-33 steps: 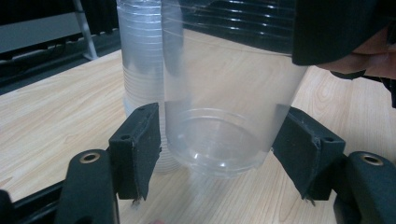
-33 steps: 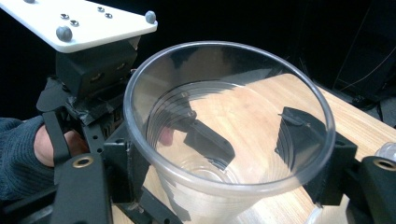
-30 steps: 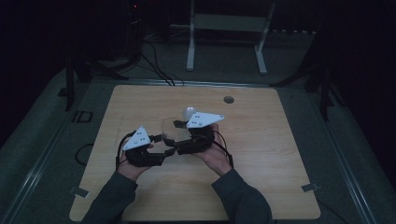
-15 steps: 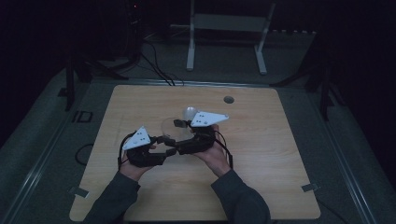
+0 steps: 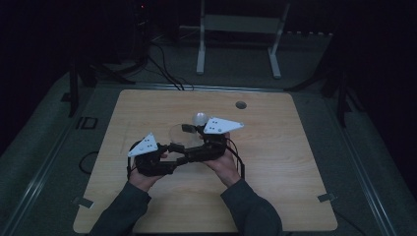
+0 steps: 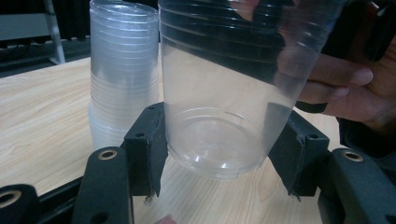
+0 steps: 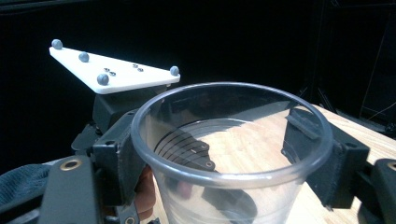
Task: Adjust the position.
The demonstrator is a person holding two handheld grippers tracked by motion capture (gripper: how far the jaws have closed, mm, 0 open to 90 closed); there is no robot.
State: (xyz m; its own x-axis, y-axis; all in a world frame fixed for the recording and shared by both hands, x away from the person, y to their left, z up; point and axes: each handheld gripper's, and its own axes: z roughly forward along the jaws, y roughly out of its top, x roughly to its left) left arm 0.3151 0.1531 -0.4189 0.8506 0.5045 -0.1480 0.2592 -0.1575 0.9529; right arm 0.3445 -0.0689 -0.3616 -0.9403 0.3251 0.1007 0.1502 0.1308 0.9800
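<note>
A clear plastic cup (image 5: 178, 133) is held just above the wooden table (image 5: 275, 162) between both grippers. My left gripper (image 5: 173, 148) (image 6: 219, 140) is shut on the cup's base (image 6: 217, 140), with a jaw pressed against each side. My right gripper (image 5: 188, 142) (image 7: 224, 140) is shut on the same cup (image 7: 233, 140) just under its rim, and the cup's open mouth faces its camera. A tall stack of clear cups (image 6: 123, 70) (image 5: 199, 119) stands upright on the table just behind. The left gripper's white plate (image 7: 112, 70) shows beyond the rim.
A small round grommet (image 5: 240, 104) sits in the table near its far edge. A white metal stand (image 5: 236, 29) rises behind the table, with cables on the floor at the far left. The right hand's fingers (image 6: 345, 88) lie close beside the cup.
My right gripper has edged slightly to the right. The left gripper and the cup stack have stayed in place.
</note>
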